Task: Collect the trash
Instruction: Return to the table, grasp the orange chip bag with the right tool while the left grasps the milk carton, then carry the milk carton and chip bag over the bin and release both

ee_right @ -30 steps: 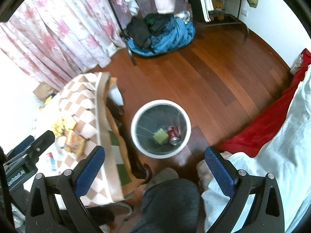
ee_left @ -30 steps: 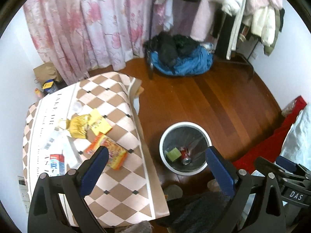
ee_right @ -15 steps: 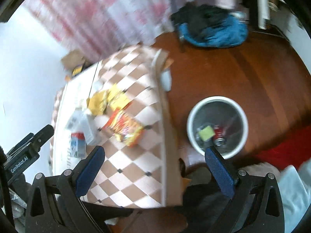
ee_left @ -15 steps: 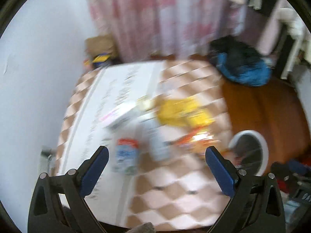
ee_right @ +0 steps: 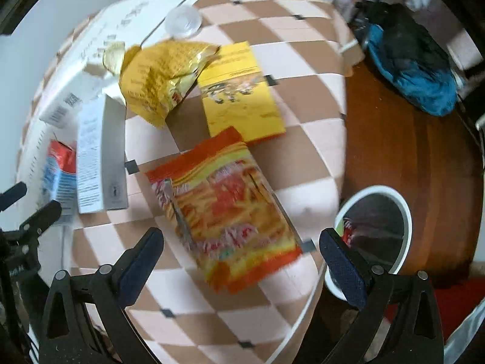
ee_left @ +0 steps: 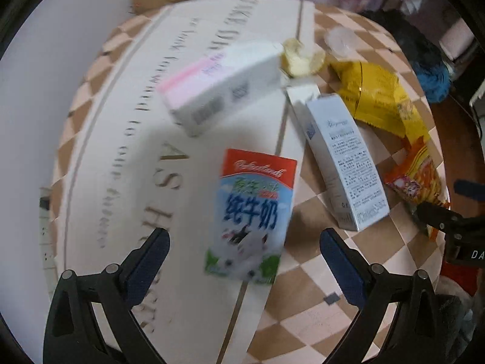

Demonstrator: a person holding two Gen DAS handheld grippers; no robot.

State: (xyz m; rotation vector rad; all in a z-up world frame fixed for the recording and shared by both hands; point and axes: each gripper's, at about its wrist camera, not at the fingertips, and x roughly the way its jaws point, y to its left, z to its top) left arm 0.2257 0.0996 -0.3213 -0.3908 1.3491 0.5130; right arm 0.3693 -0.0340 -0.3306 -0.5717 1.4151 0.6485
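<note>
A blue and red milk carton (ee_left: 251, 215) lies on the checkered tablecloth (ee_left: 306, 312), just ahead of my open left gripper (ee_left: 245, 254). Beyond it lie a white and pink box (ee_left: 221, 85) and a grey-white box (ee_left: 345, 160). My open right gripper (ee_right: 242, 251) hovers over an orange snack packet (ee_right: 224, 206). Behind that packet lie a yellow flat packet (ee_right: 242, 94) and a crumpled yellow bag (ee_right: 157, 82). The white-rimmed bin (ee_right: 376, 227) stands on the floor at the right, with a red can (ee_right: 347, 232) inside.
A clear plastic lid (ee_right: 183, 24) rests near the far table edge. A heap of blue and black clothes (ee_right: 412, 60) lies on the wooden floor (ee_right: 424, 151) beyond the table. A white wall borders the table's left side. Red fabric shows at the lower right.
Both grippers have swung left from above the bin and dropped close over the table. The milk carton and the orange packet now fill the views.
</note>
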